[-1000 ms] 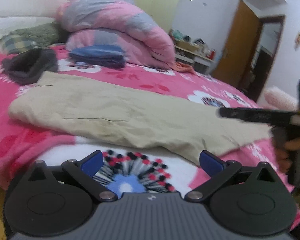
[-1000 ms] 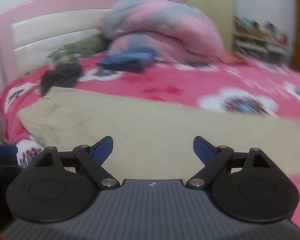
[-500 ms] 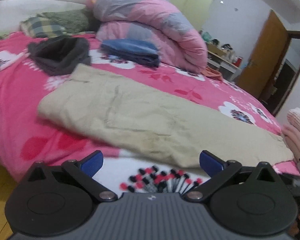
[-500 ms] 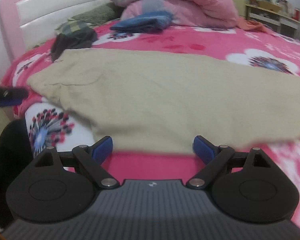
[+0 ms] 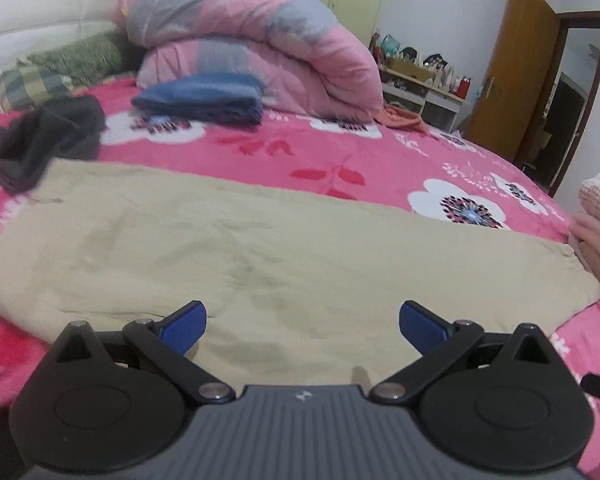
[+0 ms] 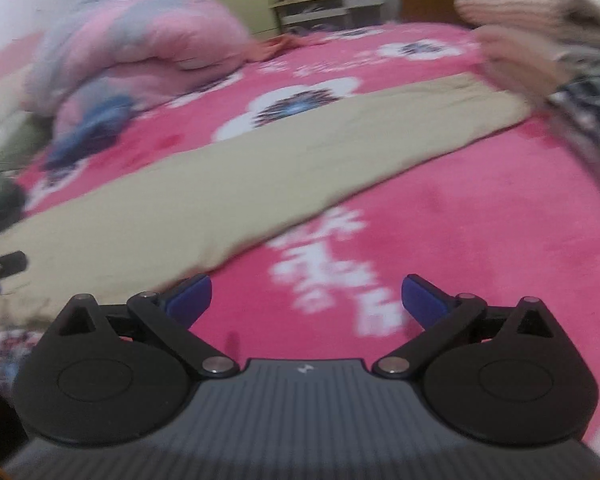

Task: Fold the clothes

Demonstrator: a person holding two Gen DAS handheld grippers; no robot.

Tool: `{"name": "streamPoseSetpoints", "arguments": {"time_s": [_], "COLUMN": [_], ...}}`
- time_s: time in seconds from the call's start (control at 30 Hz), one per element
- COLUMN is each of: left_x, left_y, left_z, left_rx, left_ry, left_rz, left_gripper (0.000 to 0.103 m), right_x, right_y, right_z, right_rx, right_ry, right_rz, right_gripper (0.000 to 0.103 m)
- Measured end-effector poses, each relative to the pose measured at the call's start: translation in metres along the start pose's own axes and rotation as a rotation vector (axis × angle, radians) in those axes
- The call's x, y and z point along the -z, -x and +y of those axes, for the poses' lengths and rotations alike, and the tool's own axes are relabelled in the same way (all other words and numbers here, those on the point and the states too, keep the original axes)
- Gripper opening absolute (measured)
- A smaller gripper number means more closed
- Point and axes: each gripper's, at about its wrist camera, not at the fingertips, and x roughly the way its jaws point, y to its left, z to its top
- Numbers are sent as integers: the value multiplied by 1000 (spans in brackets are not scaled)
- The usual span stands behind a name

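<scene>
While beige trousers (image 5: 260, 248) lay flat, unfolded, beside the folded blue garment (image 5: 204, 98), left gripper (image 5: 302, 320) gaped empty and right gripper (image 6: 306, 300) was opening, empty

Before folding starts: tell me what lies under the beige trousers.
The beige trousers lie flat on the pink floral bedspread, which shows all around them. Anything beneath the fabric itself is covered and cannot be seen.

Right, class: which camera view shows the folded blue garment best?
The left wrist view: the folded blue garment sits fairly sharp and whole on the bedspread, beside the quilt. The right wrist view shows only a motion-blurred blue smear.
</scene>
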Motion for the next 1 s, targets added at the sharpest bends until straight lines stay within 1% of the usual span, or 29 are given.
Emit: {"name": "streamPoseSetpoints", "arguments": {"time_s": [0.1,0.2,0.23,0.3,0.4,0.5,0.67,0.77,0.9,1.0], "left_x": [4,9,10,9,5,4,5,5,7,8], "left_y": [-18,-29,-31,-32,-35,-36,-39,-39,-40,-41], "left_z": [-15,-31,-36,-42,-46,-47,-49,-50,-52,-54], "left_rx": [-19,-100,-127,-165,-203,-217,-224,-231,-241,-248], "left_ry": [-5,-63,-79,-77,-55,-54,-78,-95,-106,-115], "left_rz": [57,79,85,97,123,141,160,166,162,159], "left_gripper": [103,103,103,103,103,103,103,103,103,103], "right_x": [7,18,22,26,24,22,28,27,26,28], "right_y": [-8,-26,-28,-25,-25,-25,-21,-20,-17,-18], "right_z": [-9,-15,-13,-10,-14,-20,-17,-17,-20,-18], "right_rx": [43,107,111,120,99,69,66,67,55,59], "right_ry": [45,105,129,157,123,87,101,84,29,56], "right_rz": [-6,49,40,20,23,19,-12,-15,-19,-16], "right_gripper": [102,102,102,102,102,102,102,102,102,102]}}
